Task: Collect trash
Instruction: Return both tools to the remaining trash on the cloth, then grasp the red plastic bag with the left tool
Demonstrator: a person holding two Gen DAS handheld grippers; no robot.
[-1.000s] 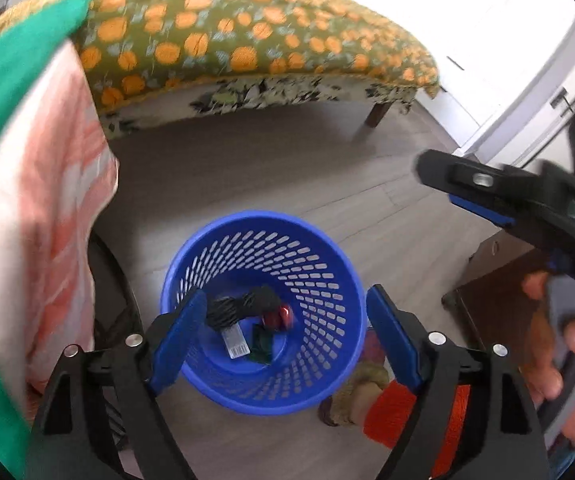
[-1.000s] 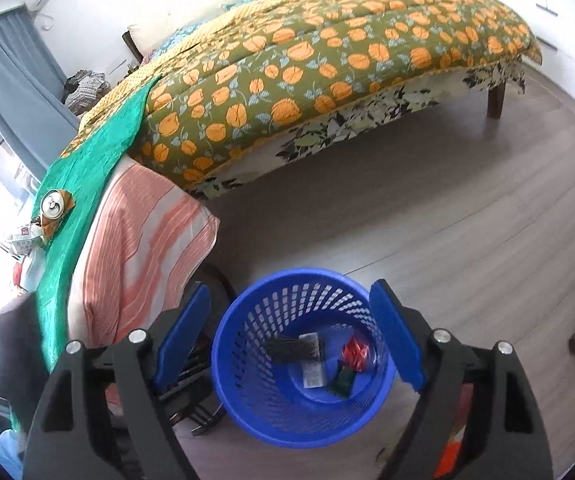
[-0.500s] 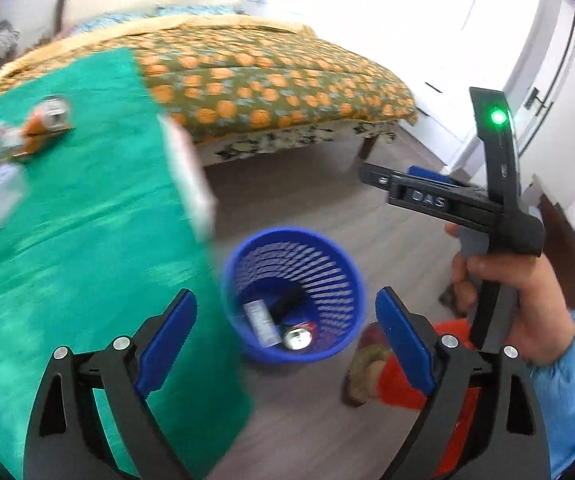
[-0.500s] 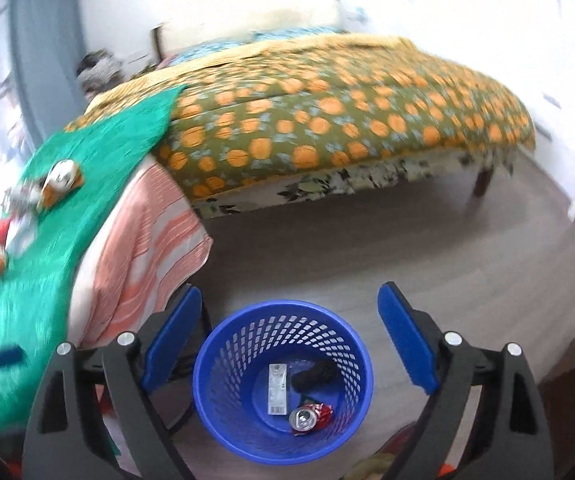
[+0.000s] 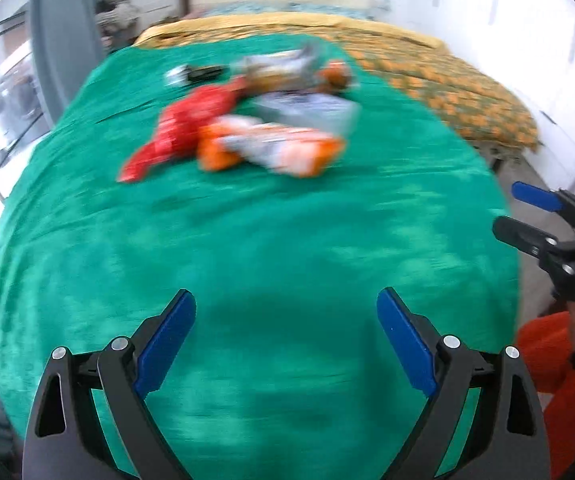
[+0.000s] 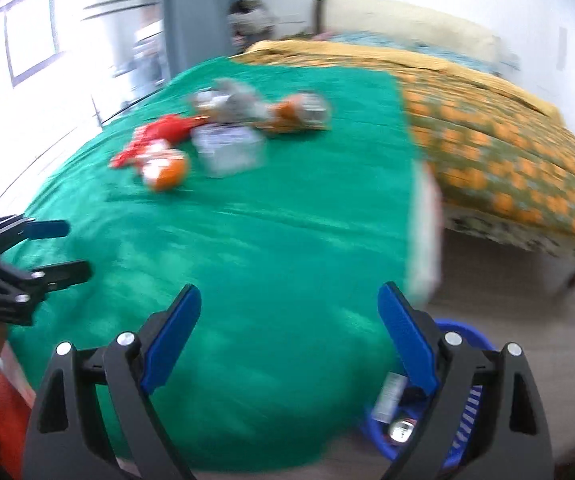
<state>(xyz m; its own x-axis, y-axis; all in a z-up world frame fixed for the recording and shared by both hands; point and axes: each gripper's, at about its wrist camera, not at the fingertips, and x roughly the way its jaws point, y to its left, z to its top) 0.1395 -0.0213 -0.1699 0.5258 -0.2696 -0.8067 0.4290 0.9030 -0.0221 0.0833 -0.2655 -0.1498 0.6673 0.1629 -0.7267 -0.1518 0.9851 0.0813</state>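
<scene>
Trash (image 5: 247,128) lies in a blurred heap on the green cloth (image 5: 267,260) of the bench, well ahead of both my pairs of jaws — a red wrapper (image 5: 183,128), an orange-and-white packet (image 5: 279,148), a pale box (image 6: 227,150) and a crushed can (image 6: 307,110), as far as the blur lets me tell. My left gripper (image 5: 285,340) has its jaws spread wide with nothing between them, only green cloth beneath. My right gripper (image 6: 289,336) is the same — jaws spread, empty. Below the right-hand jaw of my right gripper, the blue basket (image 6: 463,332) stands on the floor with a can and a paper slip inside. Beyond the bench is a bed (image 6: 507,152) with an orange-patterned cover.
</scene>
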